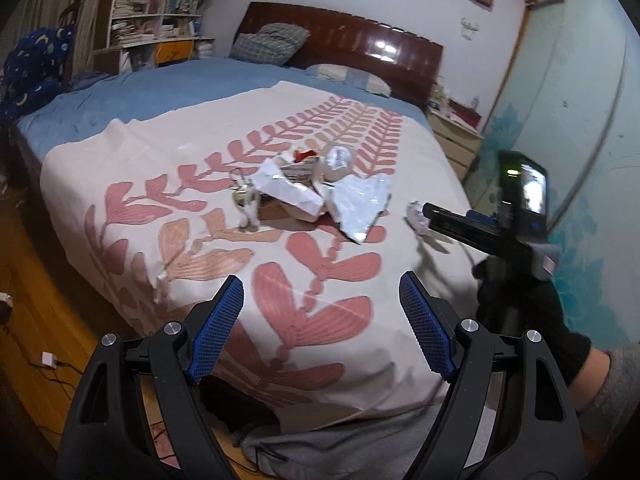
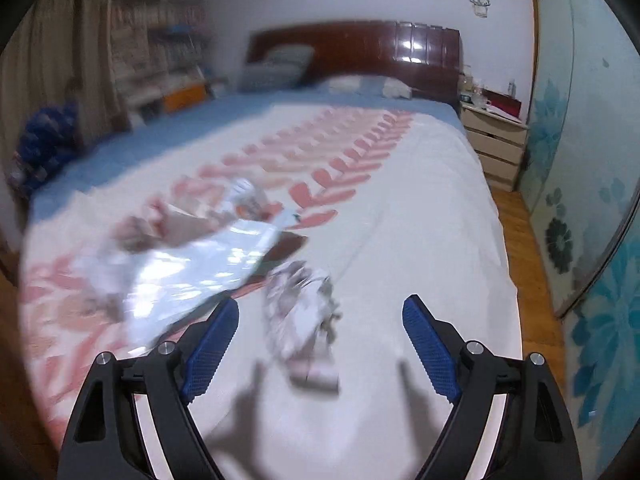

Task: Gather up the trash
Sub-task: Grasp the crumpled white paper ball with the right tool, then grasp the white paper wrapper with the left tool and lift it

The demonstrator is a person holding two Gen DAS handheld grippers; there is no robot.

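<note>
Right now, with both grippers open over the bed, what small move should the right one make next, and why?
Probably ease the right gripper down and forward around the crumpled paper, then close. Its jaws are open and empty, and the paper lies on the bedspread just ahead between them, apart from the main pile.

The left gripper (image 1: 321,305) has black plastic arms with triangular cut-outs, round silver screws at the pivots, and blue fingers (image 1: 218,326) textured in a fine grid; the right gripper (image 2: 320,330) is built alike, with matching blue pads (image 2: 430,350); the right hand (image 1: 520,304) wears a black knitted glove, bare skin showing before a grey sleeve (image 1: 616,392).
</note>
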